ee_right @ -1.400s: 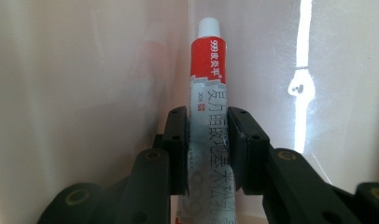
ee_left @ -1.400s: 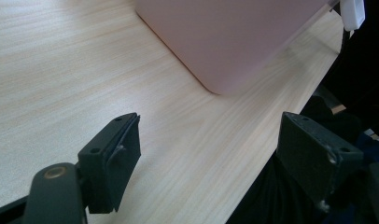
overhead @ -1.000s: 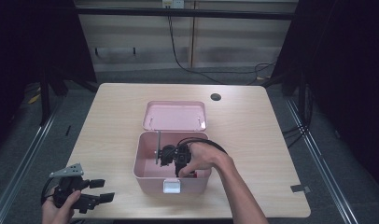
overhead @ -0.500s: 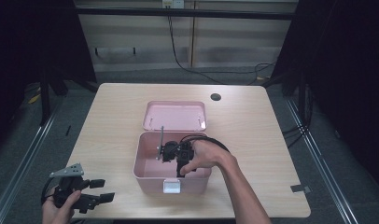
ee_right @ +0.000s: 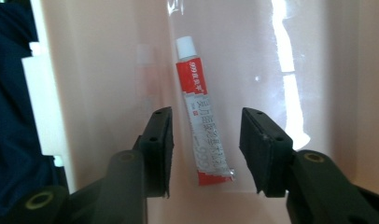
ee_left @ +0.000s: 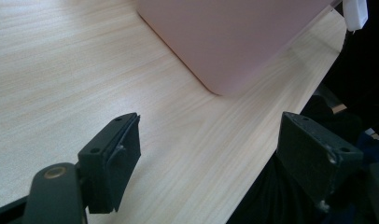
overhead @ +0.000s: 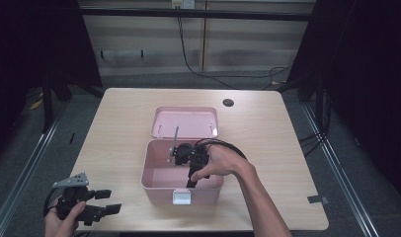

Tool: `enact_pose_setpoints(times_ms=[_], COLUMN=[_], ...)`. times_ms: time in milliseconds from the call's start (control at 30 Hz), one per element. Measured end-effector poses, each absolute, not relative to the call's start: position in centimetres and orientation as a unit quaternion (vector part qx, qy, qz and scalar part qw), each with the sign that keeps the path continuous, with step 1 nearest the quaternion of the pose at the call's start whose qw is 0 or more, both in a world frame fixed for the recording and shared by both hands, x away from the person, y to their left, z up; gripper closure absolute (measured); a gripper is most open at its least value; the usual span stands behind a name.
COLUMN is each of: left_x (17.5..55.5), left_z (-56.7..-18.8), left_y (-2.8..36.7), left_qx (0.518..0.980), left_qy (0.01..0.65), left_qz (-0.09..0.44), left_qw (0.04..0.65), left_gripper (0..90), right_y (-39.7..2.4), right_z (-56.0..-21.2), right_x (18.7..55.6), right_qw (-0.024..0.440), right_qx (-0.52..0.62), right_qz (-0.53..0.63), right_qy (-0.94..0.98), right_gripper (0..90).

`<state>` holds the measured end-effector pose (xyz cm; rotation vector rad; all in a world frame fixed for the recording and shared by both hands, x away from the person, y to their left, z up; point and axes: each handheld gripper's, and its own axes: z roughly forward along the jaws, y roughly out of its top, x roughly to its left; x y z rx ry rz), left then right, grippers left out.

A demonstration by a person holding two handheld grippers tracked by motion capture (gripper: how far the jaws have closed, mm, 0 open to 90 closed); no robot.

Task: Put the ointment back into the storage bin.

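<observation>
Plainly, the work in hand is a small tube point(ee_right: 204, 116) of ointment, red and white with a white cap, lying flat on the floor of the open pink box point(overhead: 151, 170). In the right gripper view it sits between the two black jaws of the right gripper point(ee_right: 205, 151), cap pointing away, crimped tail nearest the camera. The jaws have just been opening and now stand partway apart with clear gaps on both sides of the tube, so nothing is gripped. In the high view the right gripper point(overhead: 181, 157) hangs inside the box.

Judging by its look, the tube is light and soft-walled: it likely dents under a hard squeeze, and its glossy skin may slip. The safest hold is probably across the middle of the body, pads flat on its two long sides, with gentle pressure. The thin tail gives little to press on, and the cap is narrow and round.

Over by the near left corner of the table point(overhead: 267, 128), the left gripper point(overhead: 109, 201) rests wide open, holding nothing, with the box's outer wall ahead of it.
</observation>
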<state>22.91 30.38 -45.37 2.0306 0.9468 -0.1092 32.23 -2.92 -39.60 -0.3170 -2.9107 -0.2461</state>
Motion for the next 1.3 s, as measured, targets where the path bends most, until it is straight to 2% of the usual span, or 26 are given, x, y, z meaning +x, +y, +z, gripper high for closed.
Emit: enact_pose_setpoints(times_ms=[1300], left_x=[22.9], left_z=[-45.5], left_y=[30.4], left_qx=[0.815], left_qy=[0.382], left_qz=[-0.047], left_qw=[0.433], left_gripper=[21.5], right_y=[-6.3], right_z=[-33.0], right_x=[31.3], right_qw=[0.04], right_qx=[-0.113], right_qz=[-0.116], right_qy=[-0.986], right_gripper=[53.3])
